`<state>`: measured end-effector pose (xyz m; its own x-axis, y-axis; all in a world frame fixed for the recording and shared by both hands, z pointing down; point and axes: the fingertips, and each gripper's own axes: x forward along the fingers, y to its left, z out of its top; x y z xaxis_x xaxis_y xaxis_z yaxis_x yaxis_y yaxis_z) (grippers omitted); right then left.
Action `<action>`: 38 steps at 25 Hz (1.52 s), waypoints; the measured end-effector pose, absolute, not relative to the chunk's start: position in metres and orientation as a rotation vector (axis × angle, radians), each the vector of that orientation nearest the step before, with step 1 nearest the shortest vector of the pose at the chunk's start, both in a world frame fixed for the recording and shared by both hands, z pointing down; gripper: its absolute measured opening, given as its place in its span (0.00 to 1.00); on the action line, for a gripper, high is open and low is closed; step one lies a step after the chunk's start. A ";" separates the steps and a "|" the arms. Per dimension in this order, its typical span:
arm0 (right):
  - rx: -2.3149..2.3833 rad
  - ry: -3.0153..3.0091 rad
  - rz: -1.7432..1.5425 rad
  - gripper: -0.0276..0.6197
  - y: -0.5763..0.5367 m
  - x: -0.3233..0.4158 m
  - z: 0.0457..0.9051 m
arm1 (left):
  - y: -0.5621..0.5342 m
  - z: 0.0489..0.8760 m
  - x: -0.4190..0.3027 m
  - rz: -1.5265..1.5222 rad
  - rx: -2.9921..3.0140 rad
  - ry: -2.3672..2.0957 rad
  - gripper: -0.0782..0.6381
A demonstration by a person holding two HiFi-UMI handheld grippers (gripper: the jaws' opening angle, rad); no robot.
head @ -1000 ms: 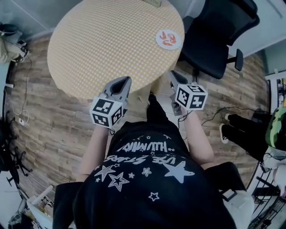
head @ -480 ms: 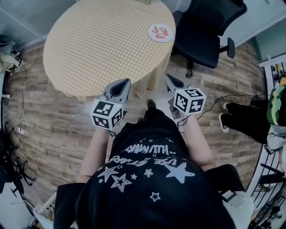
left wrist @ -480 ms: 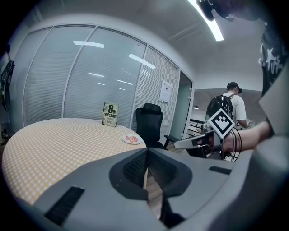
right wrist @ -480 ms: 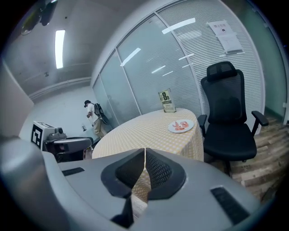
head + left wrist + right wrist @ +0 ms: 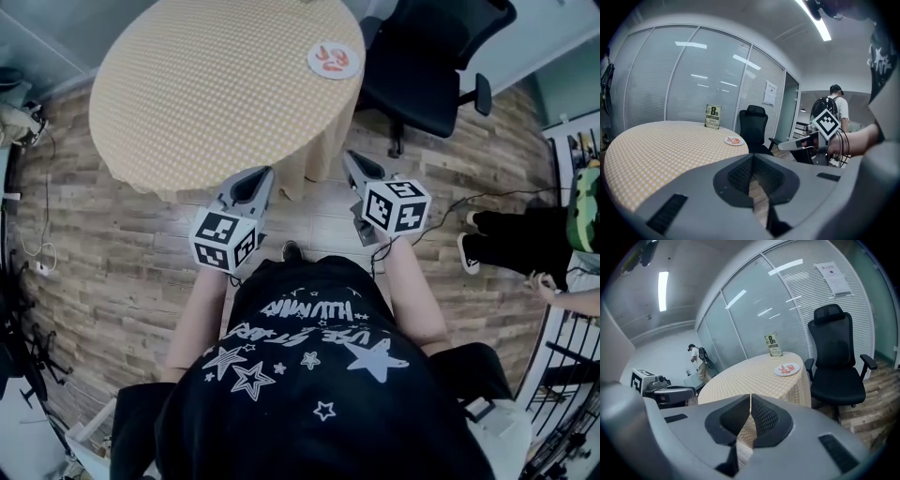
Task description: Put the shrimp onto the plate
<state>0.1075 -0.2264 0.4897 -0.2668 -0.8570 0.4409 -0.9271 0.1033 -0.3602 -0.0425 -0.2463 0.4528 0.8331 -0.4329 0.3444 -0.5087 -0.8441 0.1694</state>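
Both my left gripper (image 5: 265,172) and right gripper (image 5: 351,157) are pinched together, empty; the shrimp (image 5: 333,58) on the plate (image 5: 313,66) look light, soft, slippery, so I'd pinch mid-body.

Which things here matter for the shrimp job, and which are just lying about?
Job:
- plate, with the shrimp already on it
- left gripper and right gripper, both shut and empty

Lying about:
- office chair
- sign card on the table
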 end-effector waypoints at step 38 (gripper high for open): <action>1.679 -2.406 0.633 0.09 0.035 0.130 0.440 | -0.013 0.401 -0.015 0.232 2.811 -0.935 0.12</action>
